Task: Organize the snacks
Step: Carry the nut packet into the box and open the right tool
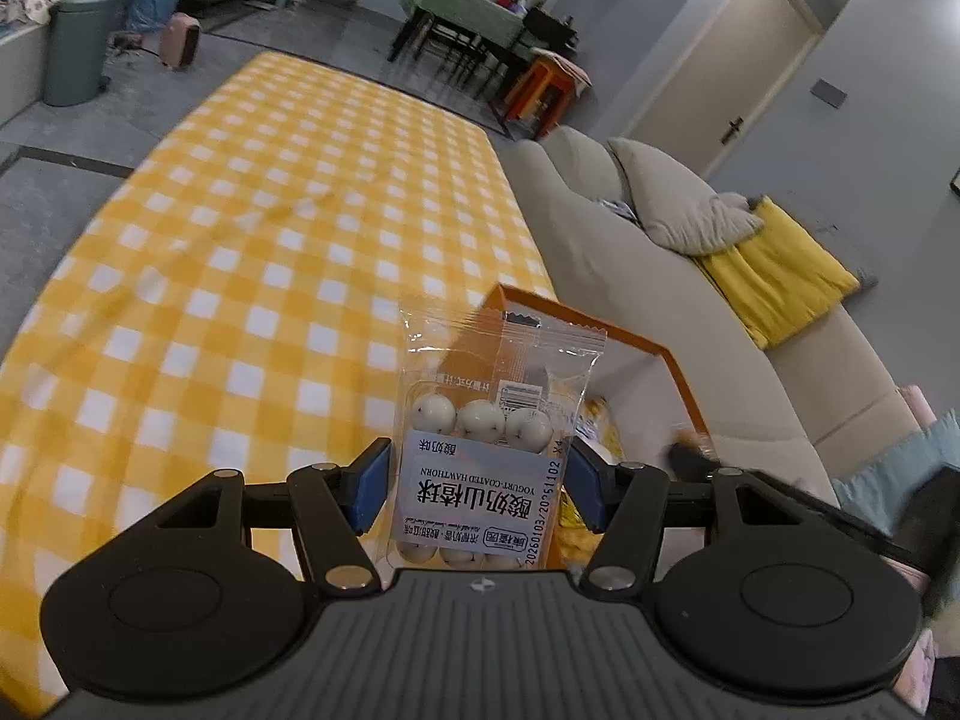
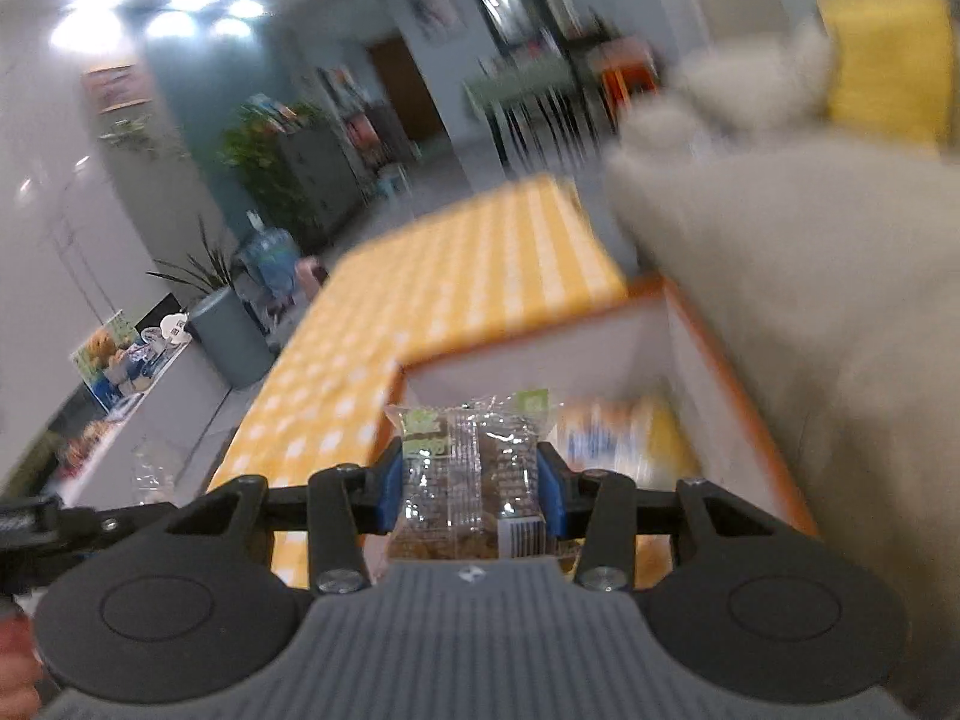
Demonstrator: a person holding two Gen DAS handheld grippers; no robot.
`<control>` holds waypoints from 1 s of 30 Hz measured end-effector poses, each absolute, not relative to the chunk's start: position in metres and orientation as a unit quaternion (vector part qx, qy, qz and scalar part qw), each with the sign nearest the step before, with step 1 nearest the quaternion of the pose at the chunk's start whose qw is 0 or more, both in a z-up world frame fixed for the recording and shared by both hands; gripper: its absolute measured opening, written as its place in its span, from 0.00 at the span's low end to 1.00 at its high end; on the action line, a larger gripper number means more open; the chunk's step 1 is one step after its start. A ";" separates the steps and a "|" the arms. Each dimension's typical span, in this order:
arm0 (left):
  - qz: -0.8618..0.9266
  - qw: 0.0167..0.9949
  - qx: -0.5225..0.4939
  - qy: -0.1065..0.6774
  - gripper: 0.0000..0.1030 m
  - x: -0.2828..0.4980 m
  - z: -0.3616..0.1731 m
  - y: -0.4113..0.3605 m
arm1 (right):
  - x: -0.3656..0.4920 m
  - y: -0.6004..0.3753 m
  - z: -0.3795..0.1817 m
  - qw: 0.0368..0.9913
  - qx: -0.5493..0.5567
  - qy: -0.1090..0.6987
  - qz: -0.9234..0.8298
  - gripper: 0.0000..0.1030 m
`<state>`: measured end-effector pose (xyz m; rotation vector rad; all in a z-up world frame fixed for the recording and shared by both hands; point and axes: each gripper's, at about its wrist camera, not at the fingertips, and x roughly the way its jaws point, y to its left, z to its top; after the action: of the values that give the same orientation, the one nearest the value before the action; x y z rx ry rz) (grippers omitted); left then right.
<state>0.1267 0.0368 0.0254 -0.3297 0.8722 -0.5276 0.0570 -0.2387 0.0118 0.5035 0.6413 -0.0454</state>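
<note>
My left gripper (image 1: 477,489) is shut on a clear packet of yogurt-coated hawthorn balls (image 1: 486,438), held upright between the blue pads (image 1: 369,489) above the yellow checked tablecloth (image 1: 240,252). Behind the packet stands an orange box (image 1: 672,360) with white inner walls and yellow snack packs inside. My right gripper (image 2: 471,489) is shut on a clear packet with a brown snack bar (image 2: 471,480) and a green label. It hangs over the near edge of the same orange box (image 2: 720,360), which holds a yellow and blue snack pack (image 2: 630,438).
A beige sofa (image 1: 630,276) with a grey cushion and a yellow blanket (image 1: 780,270) runs along the table's right side. Beyond the table stand a grey bin (image 1: 75,48), a pink case, and a dining table with chairs (image 1: 474,18). The right wrist view is motion-blurred.
</note>
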 end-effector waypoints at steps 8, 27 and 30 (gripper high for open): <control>-0.277 0.843 -0.147 0.438 0.67 0.132 0.012 0.023 | 0.087 -0.251 -0.008 0.888 0.187 0.408 -0.100 0.42; -0.275 0.842 -0.139 0.443 0.67 0.130 0.013 0.031 | 0.100 -0.261 -0.008 0.899 0.119 0.402 -0.127 0.72; -0.278 0.842 -0.138 0.441 0.67 0.128 0.014 0.028 | 0.095 -0.273 -0.001 0.906 0.148 0.377 -0.126 0.63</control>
<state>0.1284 0.0282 0.0144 -0.2916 0.9324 -0.5870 0.0946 -0.2733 -0.0011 0.3054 0.7784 -0.2604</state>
